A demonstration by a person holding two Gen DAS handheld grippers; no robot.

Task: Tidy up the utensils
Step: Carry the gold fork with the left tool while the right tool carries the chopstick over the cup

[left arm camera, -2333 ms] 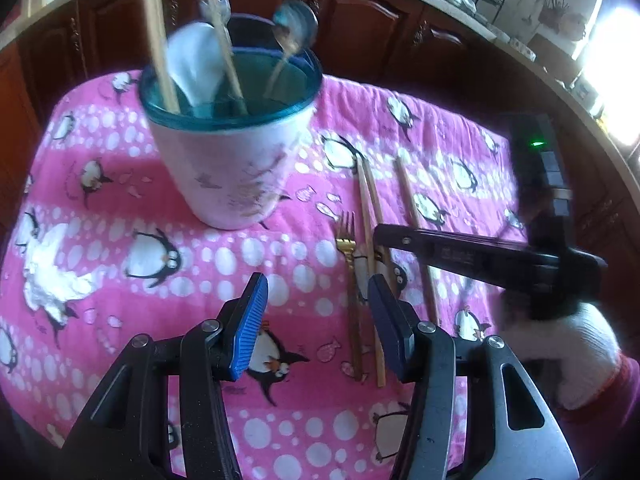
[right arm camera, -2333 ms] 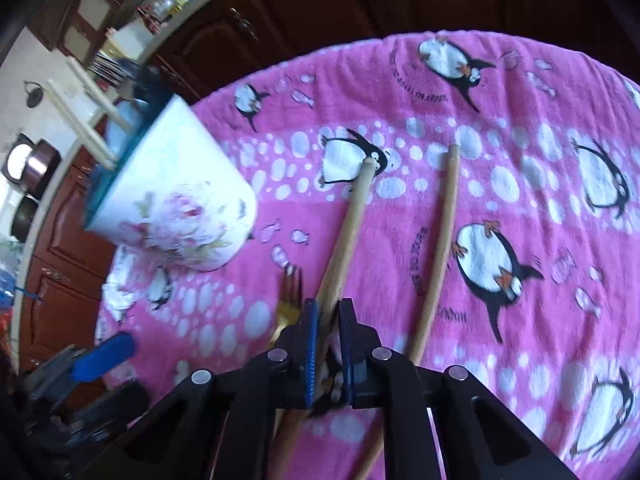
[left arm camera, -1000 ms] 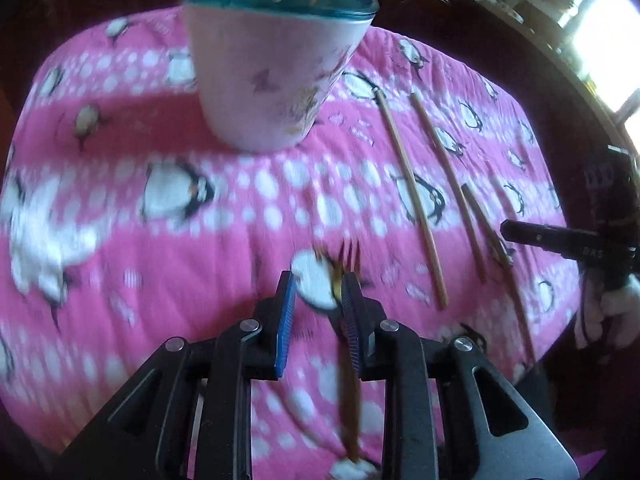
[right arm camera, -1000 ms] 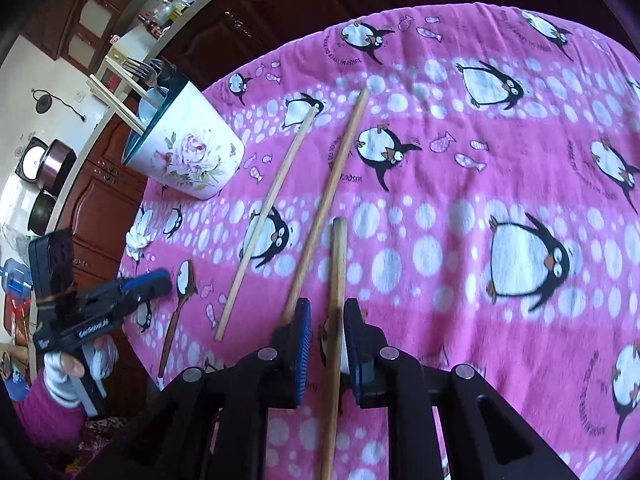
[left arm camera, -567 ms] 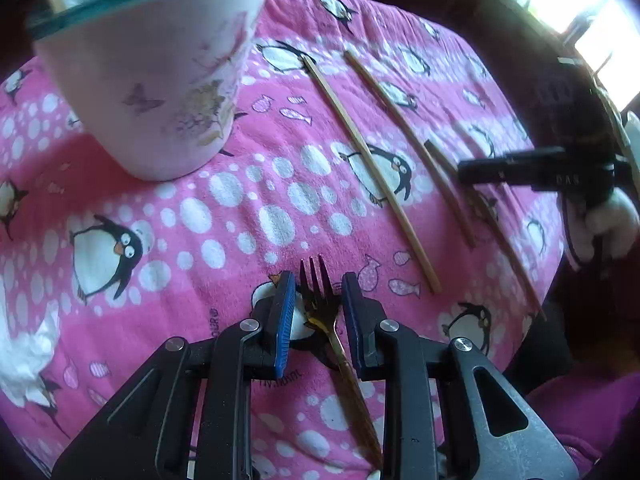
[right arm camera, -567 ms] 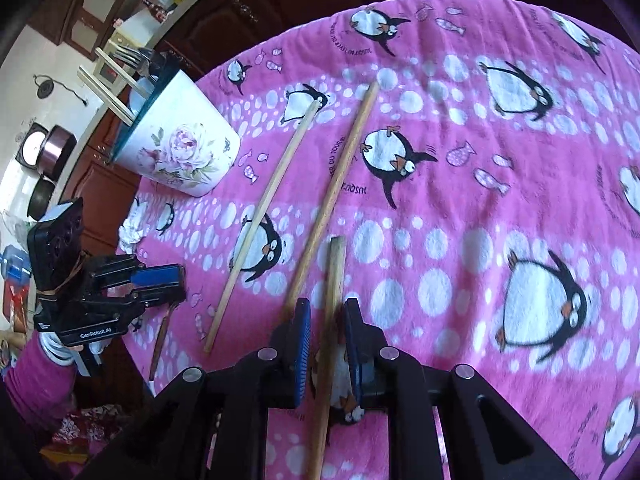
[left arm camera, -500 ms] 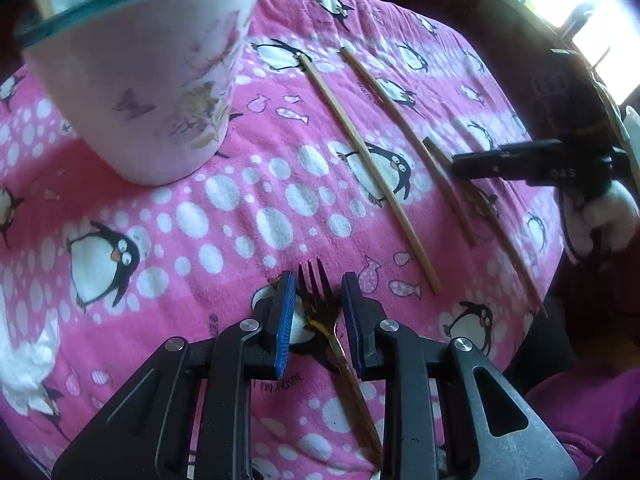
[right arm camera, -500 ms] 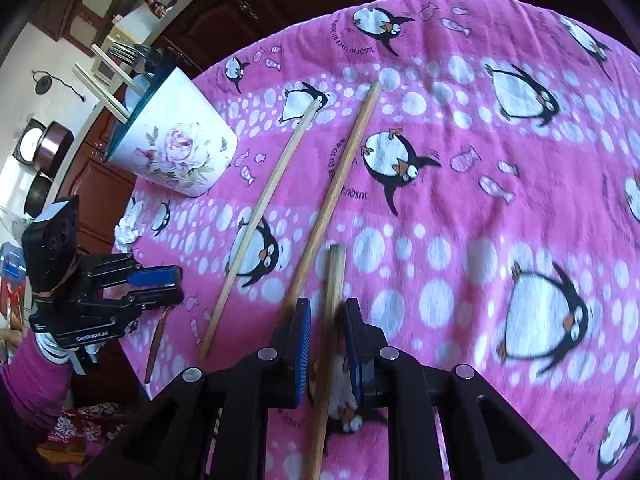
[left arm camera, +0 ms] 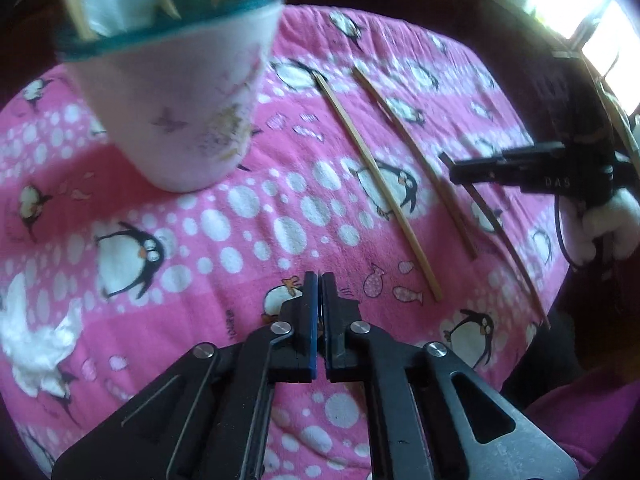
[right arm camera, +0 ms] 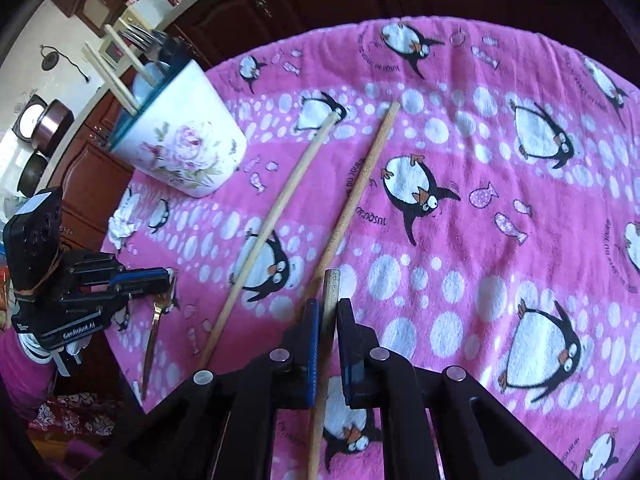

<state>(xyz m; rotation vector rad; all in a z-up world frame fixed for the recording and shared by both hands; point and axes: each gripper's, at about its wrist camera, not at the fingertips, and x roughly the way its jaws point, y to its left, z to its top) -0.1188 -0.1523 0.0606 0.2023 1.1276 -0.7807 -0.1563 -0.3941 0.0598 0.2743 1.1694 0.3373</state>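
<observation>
The white flowered pot (left arm camera: pixel 180 112) with a teal rim stands at the back left, with chopsticks and a spoon standing in it. My left gripper (left arm camera: pixel 320 280) is shut; the gold fork is hidden under its jaws in this view. In the right wrist view, the gold fork (right arm camera: pixel 154 328) hangs from the left gripper's (right arm camera: pixel 170 276) tips. My right gripper (right arm camera: pixel 328 304) is closing its jaws on a wooden chopstick (right arm camera: pixel 331 288), both pads against it. Two more chopsticks (right arm camera: pixel 276 216) (right arm camera: pixel 356 192) lie on the cloth between the pot (right arm camera: pixel 180 148) and my right gripper (left arm camera: pixel 450 168).
A pink penguin cloth (left arm camera: pixel 280 220) covers the round table. A crumpled white tissue (left arm camera: pixel 36 340) lies at its left edge. Dark wooden cabinets run behind the table. A white-gloved hand (left arm camera: pixel 608 224) holds the right gripper at the table's right edge.
My left jaws have shut around the fork, which no longer shows between them. The right jaws have narrowed onto the chopstick. Both wrists have rolled a little.
</observation>
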